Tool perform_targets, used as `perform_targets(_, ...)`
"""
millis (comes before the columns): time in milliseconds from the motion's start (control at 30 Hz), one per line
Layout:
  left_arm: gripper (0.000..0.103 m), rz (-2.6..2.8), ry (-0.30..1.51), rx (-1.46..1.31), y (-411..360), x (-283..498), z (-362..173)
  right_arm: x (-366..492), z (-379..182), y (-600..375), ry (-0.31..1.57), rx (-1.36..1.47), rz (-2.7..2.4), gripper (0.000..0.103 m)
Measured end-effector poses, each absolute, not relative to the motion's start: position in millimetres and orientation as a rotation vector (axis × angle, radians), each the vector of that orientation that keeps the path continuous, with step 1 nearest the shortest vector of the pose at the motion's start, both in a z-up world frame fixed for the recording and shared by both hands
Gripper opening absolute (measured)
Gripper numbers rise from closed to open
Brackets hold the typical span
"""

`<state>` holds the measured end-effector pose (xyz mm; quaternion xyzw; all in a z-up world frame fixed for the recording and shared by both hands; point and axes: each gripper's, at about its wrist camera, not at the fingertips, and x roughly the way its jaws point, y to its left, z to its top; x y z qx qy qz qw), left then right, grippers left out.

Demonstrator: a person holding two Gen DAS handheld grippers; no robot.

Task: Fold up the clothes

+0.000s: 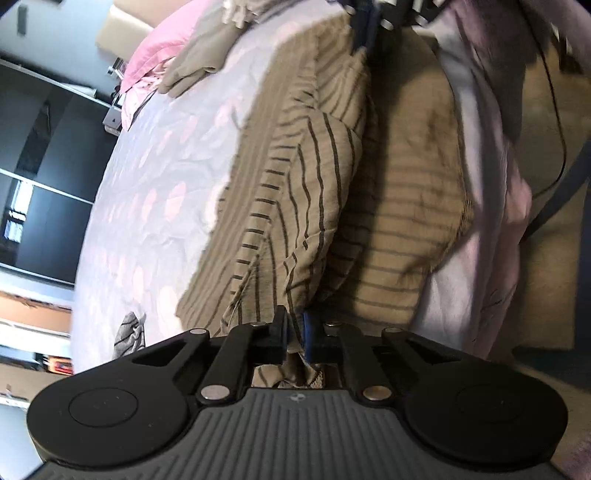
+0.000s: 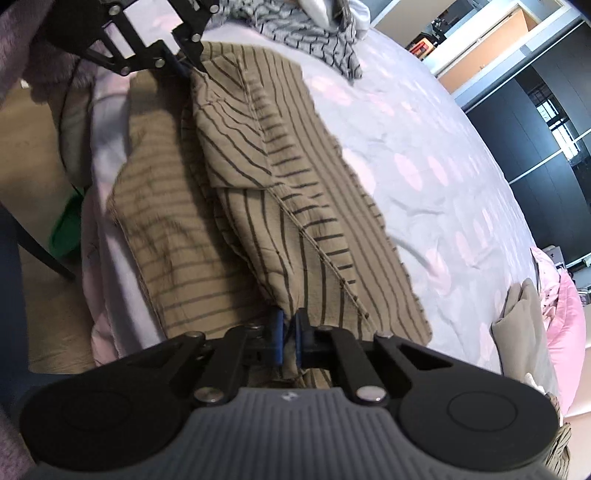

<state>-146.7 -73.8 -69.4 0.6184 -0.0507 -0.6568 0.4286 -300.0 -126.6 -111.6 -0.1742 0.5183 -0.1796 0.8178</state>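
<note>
A tan shirt with dark stripes (image 1: 306, 192) lies across the edge of a bed, partly hanging over its side; it also shows in the right wrist view (image 2: 280, 192). My left gripper (image 1: 295, 334) is shut on one end of the shirt's lifted fold. My right gripper (image 2: 290, 338) is shut on the other end. The fold stretches between them, raised above the rest of the shirt. The right gripper shows at the top of the left wrist view (image 1: 364, 35), and the left gripper at the top left of the right wrist view (image 2: 184, 62).
The bed has a lilac cover with pink dots (image 2: 424, 147). A folded beige garment (image 1: 199, 62) and pink bedding (image 1: 155, 55) lie at its far end. A grey patterned garment (image 2: 306, 33) lies at the other end. Wooden floor (image 2: 33, 147) and a green object (image 2: 66, 229) are beside the bed.
</note>
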Motion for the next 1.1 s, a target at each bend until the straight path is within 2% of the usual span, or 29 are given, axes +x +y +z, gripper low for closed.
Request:
perform_targets(167, 0.005, -1.727, -0.043, 1.528, -73, -139, -37, -313, -84, -127, 1.095, -0.316, -0.316, 0.006)
perform_targets(300, 0.005, -1.778, -0.034, 1.582, -63, -140, -33, -320, -76, -120, 1.112, -0.294, -0.243, 0.006)
perform_targets(700, 0.005, -1.795, -0.042, 1.742, -63, -150, -108, -308, -135, -113, 1.247, -0.355, -0.132, 0.006)
perform_targets(833, 0.005, -1.796, -0.018, 1.735, -70, -149, -112, -306, -147, -112, 1.259, -0.356, -0.117, 0.007)
perform_targets(933, 0.005, -1.798, 0.002, 1.713, -70, -147, -108, -308, -143, -111, 1.254, -0.324, -0.116, 0.015)
perform_targets(967, 0.007, -1.803, 0.012, 1.701, -69, -146, -106, -309, -140, -111, 1.250, -0.310, -0.116, 0.023)
perform_targets(1000, 0.013, -1.813, 0.028, 1.689, -68, -145, -103, -310, -137, -110, 1.247, -0.296, -0.115, 0.033)
perform_targets(1100, 0.022, -1.850, 0.131, 1.628, -71, -139, -86, -319, -125, -104, 1.228, -0.286, -0.125, 0.037)
